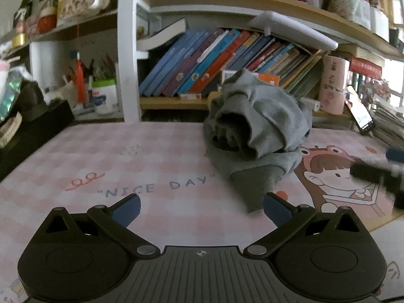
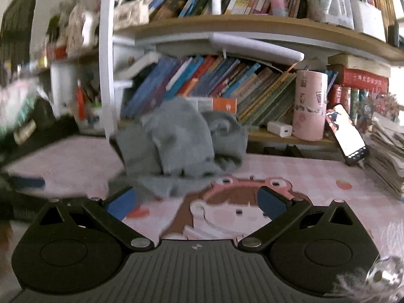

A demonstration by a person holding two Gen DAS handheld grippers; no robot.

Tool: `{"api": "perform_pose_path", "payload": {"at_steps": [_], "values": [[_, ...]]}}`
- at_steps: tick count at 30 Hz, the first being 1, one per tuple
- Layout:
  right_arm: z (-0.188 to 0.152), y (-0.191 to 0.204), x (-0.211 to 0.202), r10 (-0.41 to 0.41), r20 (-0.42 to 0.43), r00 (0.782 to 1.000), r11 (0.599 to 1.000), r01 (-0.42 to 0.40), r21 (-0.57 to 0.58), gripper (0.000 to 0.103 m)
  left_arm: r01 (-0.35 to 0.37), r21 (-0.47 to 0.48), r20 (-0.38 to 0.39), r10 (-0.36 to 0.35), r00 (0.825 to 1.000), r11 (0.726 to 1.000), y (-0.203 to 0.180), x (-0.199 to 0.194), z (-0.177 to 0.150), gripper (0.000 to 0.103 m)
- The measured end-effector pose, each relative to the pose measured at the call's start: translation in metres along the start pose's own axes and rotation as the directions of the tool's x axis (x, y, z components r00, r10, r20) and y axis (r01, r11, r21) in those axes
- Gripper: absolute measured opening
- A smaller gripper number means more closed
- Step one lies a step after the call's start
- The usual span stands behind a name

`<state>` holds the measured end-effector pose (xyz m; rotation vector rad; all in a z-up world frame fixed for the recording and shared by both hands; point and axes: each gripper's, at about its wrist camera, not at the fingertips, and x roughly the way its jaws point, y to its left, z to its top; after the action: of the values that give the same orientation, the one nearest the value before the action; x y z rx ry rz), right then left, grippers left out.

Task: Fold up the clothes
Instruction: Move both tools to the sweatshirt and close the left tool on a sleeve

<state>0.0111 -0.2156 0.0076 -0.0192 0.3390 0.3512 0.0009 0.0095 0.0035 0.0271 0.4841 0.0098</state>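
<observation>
A grey knit garment (image 1: 255, 131) lies crumpled in a heap on the pink checked mat (image 1: 126, 166), towards the back near the bookshelf. One cuffed end of it reaches forward to just beside my left gripper's right fingertip. My left gripper (image 1: 202, 209) is open and holds nothing. In the right wrist view the same garment (image 2: 181, 146) is blurred and lies ahead and to the left of my right gripper (image 2: 195, 202), which is open and empty above the cartoon girl print. The right gripper (image 1: 378, 169) also shows blurred at the right edge of the left wrist view.
A bookshelf with leaning books (image 1: 227, 58) runs along the back. A pink cylinder (image 2: 310, 106), a white charger (image 2: 279, 128) and a propped phone (image 2: 348, 136) stand at the back right beside a stack of papers (image 2: 386, 156). Pen cups (image 1: 104, 96) and dark boxes (image 1: 32, 123) crowd the left.
</observation>
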Motion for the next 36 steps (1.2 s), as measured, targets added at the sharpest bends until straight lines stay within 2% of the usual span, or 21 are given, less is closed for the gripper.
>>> {"api": "perform_pose_path", "payload": {"at_steps": [5,11,14,17,21,23,25,28,29,31,32,33,34,35,36], "values": [[0.016,-0.014,0.012,-0.030,0.076,0.997,0.999,0.032,-0.018,0.103,-0.079,0.124,0.128,0.063,0.990,0.989,-0.014,-0.013,0.003,0.103],[0.004,-0.040,0.016,-0.017,0.120,0.993,0.999,0.012,0.038,0.103,-0.088,0.191,0.102,0.069,0.992,0.978,-0.025,-0.004,0.026,0.103],[-0.001,-0.053,0.018,-0.009,0.137,0.991,0.997,0.000,0.071,0.103,-0.094,0.179,0.089,0.079,0.993,0.979,-0.033,0.012,0.043,0.103],[0.001,-0.068,0.021,0.004,0.089,0.996,0.987,-0.018,0.157,0.103,-0.076,0.115,0.128,0.061,0.990,0.991,-0.037,0.030,0.059,0.103],[0.002,-0.086,0.025,0.022,0.014,1.000,0.965,-0.025,0.262,0.102,-0.025,0.077,0.162,0.013,0.987,0.997,-0.046,0.050,0.070,0.103],[0.001,-0.088,0.026,0.041,0.001,0.999,0.965,-0.039,0.259,0.099,0.006,0.081,0.147,-0.018,0.989,0.997,-0.053,0.061,0.073,0.103],[0.001,-0.088,0.026,0.039,0.001,0.999,0.970,-0.038,0.240,0.082,0.032,0.087,0.132,-0.043,0.990,0.996,-0.060,0.071,0.074,0.103],[0.002,-0.085,0.025,0.050,-0.003,0.999,0.976,-0.049,0.213,0.065,0.040,0.054,0.116,-0.046,0.992,0.998,-0.066,0.086,0.078,0.103],[0.002,-0.084,0.025,0.062,-0.006,0.998,0.976,-0.059,0.211,0.063,0.041,0.033,0.102,-0.044,0.994,0.999,-0.066,0.092,0.080,0.103],[0.001,-0.085,0.026,0.083,-0.015,0.996,0.974,-0.078,0.213,0.062,0.044,-0.019,0.057,-0.043,0.997,0.999,-0.062,0.102,0.081,0.096],[0.001,-0.085,0.027,0.089,-0.019,0.996,0.973,-0.083,0.216,0.062,0.053,-0.051,0.024,-0.052,0.998,0.997,-0.059,0.108,0.081,0.083],[0.001,-0.084,0.028,0.092,-0.025,0.995,0.972,-0.085,0.218,0.062,0.080,-0.099,-0.008,-0.081,0.997,0.992,-0.053,0.110,0.082,0.058],[0.001,-0.084,0.028,0.096,-0.031,0.995,0.972,-0.088,0.218,0.062,0.112,-0.155,-0.037,-0.119,0.992,0.982,-0.045,0.111,0.081,0.046],[0.001,-0.084,0.028,0.103,-0.033,0.994,0.972,-0.094,0.217,0.063,0.142,-0.211,-0.063,-0.159,0.985,0.967,-0.038,0.112,0.081,0.030],[0.001,-0.083,0.028,0.109,-0.030,0.994,0.972,-0.100,0.215,0.063,0.171,-0.262,-0.065,-0.195,0.979,0.950,-0.028,0.107,0.082,0.024]]}}
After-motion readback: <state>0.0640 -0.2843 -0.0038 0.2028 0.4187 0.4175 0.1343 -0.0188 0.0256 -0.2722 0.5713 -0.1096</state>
